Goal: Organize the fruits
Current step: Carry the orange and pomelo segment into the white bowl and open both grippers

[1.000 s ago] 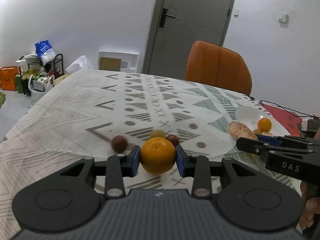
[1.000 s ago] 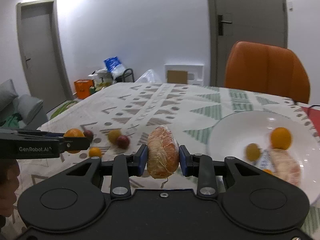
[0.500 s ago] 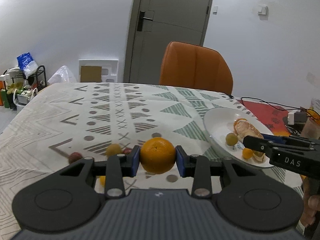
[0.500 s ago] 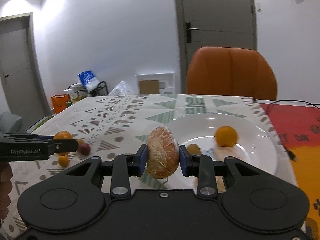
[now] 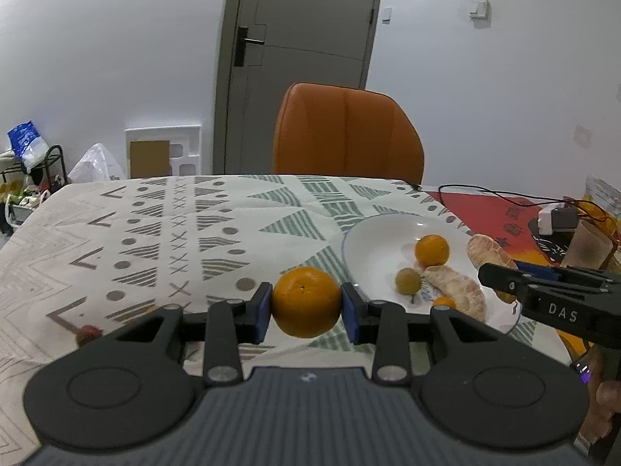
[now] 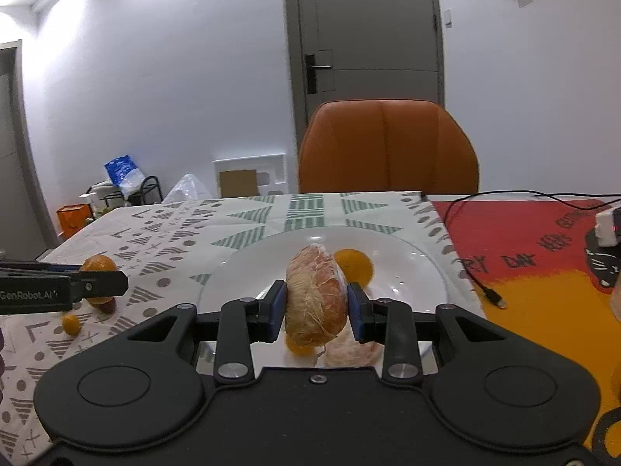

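My left gripper is shut on a whole orange, held above the patterned cloth just left of the white plate. Over that same plate, my right gripper is shut on a peeled pomelo segment. On the plate lie a small orange, a greenish fruit, a pomelo segment and a tiny orange fruit. The right gripper body reaches in from the right with a second segment beyond it. A dark red fruit and a small orange one remain on the cloth.
An orange chair stands behind the table's far edge. A red and orange mat with a black cable and a white charger lies right of the plate. A reddish fruit sits near the table's left front.
Both grippers have swung right with their fruit. The plate now sits directly under the right gripper and close beside the left one; the loose fruits on the cloth have slid off to the left.
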Demonstrator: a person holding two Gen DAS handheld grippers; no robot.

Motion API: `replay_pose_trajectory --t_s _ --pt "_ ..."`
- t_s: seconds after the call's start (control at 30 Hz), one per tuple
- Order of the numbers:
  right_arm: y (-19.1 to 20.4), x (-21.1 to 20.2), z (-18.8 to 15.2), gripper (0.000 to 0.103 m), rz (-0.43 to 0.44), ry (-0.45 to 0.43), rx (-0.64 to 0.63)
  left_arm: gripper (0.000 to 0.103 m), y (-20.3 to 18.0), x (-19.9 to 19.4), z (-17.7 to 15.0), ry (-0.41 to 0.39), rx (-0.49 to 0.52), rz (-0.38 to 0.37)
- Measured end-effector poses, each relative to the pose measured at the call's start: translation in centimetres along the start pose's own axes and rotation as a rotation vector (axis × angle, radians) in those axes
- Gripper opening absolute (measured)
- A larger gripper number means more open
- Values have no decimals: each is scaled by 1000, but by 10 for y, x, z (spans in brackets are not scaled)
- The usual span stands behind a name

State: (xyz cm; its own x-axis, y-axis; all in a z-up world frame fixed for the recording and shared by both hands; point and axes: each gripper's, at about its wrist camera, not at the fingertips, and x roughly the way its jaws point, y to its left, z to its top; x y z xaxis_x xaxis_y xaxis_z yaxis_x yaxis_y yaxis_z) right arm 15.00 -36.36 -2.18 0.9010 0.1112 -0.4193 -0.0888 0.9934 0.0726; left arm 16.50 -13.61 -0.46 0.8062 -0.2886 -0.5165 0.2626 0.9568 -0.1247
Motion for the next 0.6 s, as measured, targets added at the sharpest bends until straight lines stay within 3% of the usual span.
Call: replay_pose_trajectory --t_s 0.43,0.47,0.53,0.6 --pt "-22 5 -5 33 -90 -2 20 36 -26 19 10 -2 34 -32" --pt "-23 6 -5 35 -98 -3 20 36 -26 20 10 -1 35 -34" --pt "-25 5 -6 51 -120 -11 23 36 -30 23 11 1 40 -38" --pt "-25 1 -7 55 -135 -23 22 36 -33 26 12 2 46 -43"
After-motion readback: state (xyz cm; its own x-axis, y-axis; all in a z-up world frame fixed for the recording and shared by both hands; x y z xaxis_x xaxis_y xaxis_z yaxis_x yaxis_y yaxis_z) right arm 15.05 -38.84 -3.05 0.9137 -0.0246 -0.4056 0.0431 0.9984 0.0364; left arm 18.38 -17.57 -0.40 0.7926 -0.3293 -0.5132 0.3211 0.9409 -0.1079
